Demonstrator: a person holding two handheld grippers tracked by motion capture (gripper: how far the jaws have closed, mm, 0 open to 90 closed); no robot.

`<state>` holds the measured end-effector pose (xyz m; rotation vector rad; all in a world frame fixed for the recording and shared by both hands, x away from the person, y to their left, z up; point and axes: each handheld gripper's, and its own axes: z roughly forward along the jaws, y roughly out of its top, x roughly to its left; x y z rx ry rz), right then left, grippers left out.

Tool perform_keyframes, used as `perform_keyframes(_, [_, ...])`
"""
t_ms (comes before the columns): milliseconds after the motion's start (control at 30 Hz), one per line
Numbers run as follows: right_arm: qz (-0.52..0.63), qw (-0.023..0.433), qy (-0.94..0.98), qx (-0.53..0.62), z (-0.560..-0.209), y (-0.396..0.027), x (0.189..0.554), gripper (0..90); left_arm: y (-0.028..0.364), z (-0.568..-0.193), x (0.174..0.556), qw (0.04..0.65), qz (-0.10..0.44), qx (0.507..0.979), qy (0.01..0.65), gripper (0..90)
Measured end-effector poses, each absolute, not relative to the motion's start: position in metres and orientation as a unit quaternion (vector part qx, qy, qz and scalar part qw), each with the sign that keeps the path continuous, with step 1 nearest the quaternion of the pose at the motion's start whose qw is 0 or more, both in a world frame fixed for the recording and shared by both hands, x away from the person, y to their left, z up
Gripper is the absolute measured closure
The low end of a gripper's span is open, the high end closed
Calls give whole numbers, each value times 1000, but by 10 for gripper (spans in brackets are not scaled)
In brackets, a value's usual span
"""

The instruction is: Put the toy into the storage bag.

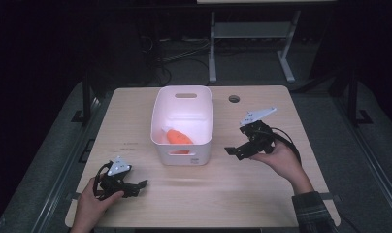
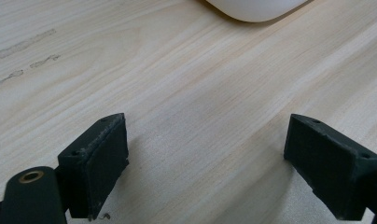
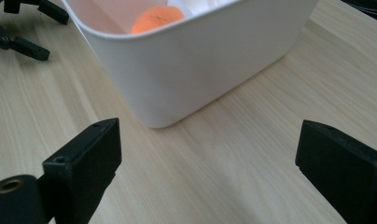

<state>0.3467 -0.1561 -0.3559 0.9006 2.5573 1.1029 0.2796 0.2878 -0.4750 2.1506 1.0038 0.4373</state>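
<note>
Bin (image 1: 182,121) sits at the middle of the table (image 1: 262,194), nearer the far edge, and the orange object (image 1: 178,137) lies inside it on the bottom, toward the near wall; something pale lies beside it, too washed out for me to name. From the right gripper view I see the orange object (image 3: 156,17) just over the bin's white rim (image 3: 191,65).

My right gripper (image 1: 238,151) hangs just off the bin's right wall, jaws spread wide with nothing between them. My left gripper (image 1: 138,187) rests near the table's near left corner, apart from the bin, jaws likewise wide apart over bare wood, as its own view shows with only a corner of the bin (image 2: 254,9) ahead.

I judge the placing step finished: the object is in the bin and both claws are released. If anything is left, it would be handling the bin itself. For that I would bring the right gripper to the near handle slot (image 1: 180,152) or the rim, square the jaws to the thin wall, and close gently so the light bin does not skid.
</note>
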Motion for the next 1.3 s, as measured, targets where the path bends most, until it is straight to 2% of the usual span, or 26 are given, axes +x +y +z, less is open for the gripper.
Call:
perform_keyframes(1067, [386,172,830,363,-429,-203,288,67,288,-475,280,356,169,833,388,127])
perform_keyframes(1300, [386,175,820,385,-442,-213,276,66,288,-475,280,356,169,833,388,127])
